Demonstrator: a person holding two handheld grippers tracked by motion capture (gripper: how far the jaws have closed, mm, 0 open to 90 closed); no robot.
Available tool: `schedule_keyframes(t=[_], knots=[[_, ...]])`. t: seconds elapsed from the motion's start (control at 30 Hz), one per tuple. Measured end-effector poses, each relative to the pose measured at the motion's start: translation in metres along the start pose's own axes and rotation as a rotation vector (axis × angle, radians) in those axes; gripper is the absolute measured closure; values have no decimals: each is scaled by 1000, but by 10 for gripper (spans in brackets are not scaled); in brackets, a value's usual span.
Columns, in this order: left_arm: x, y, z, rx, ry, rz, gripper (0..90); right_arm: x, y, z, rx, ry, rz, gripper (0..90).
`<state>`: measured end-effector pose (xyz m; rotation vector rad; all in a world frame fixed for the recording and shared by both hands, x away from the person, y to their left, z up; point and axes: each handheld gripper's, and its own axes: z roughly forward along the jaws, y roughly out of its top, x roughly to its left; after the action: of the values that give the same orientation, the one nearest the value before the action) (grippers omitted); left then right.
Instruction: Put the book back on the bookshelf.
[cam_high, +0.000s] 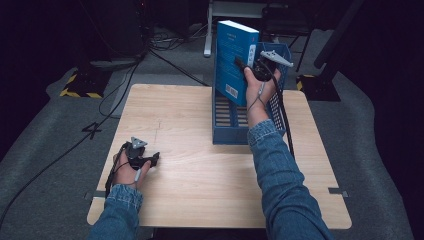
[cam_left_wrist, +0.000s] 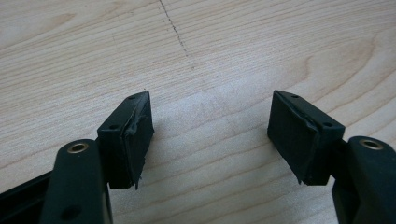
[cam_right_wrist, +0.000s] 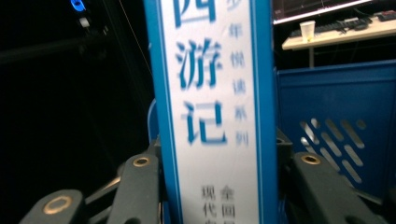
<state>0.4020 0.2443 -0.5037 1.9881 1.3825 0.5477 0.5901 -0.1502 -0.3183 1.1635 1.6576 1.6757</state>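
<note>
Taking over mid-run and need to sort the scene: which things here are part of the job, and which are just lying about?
In the job:
- blue book, clamped across its spine by the right gripper
- blue slotted basket under the book

Just about:
- left gripper, open, nothing between its jaws, resting on the wooden table
- floor cables
- paper cup on a far desk

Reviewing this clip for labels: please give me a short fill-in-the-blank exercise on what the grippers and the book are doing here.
1. The right gripper is shut on a blue ____.
2. The book is held upright above the blue ____.
3. The left gripper rests with its jaws ____ and nothing between them.
4. The basket stands on a ____ table.

Missing words: book; basket; open; wooden
</note>
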Motion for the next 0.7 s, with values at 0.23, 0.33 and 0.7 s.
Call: schedule_keyframes(t=[0.23,0.33,0.7], knots=[[0,0,0,1,0,1,313,14,-14,11,109,-65,-91,602],[0,1,1,0,0,0,313,20,-17,15,149,-94,-126,602],[-1,1,1,-2,1,1,313,29,-26,24,266,-156,-161,602]])
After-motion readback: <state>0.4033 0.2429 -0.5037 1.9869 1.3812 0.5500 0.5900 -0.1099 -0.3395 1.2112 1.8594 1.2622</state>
